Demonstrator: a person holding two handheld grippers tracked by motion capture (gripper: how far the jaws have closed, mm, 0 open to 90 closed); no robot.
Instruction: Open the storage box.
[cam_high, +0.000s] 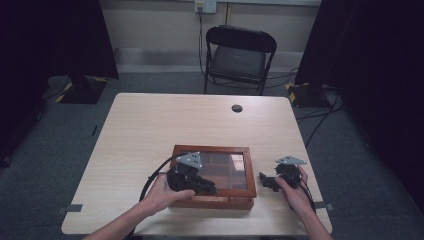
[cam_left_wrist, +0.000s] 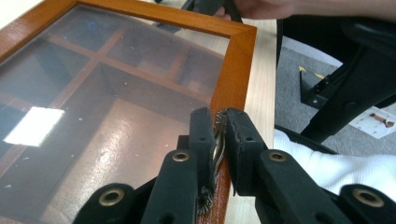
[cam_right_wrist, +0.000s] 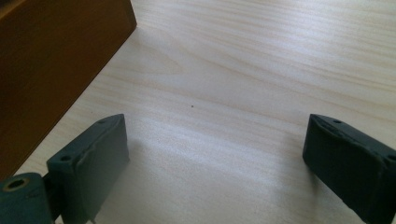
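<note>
Left gripper (cam_high: 207, 189) sits on the near edge of a wooden box (cam_high: 214, 201) with a glass lid (cam_high: 227, 167). In the left gripper view, its two black jaws are squeezed together on a small metal latch (cam_left_wrist: 218, 140) at the front of the lid frame. The latch is thin and twisty, and it shows in the little gap between the jaws.

The box lies flat on the table (cam_high: 150, 130), near the person's side, and its lid is down. Through the glass you can see wooden walls that split the inside into small rooms.

Right gripper (cam_high: 266, 181) rests on the table just beside the right side of the box, not touching it. In the right gripper view, its jaws stand wide apart with bare table top between them, and the brown side of the box shows at the top left.

A black chair (cam_high: 239, 55) stands behind the far side of the table.
</note>
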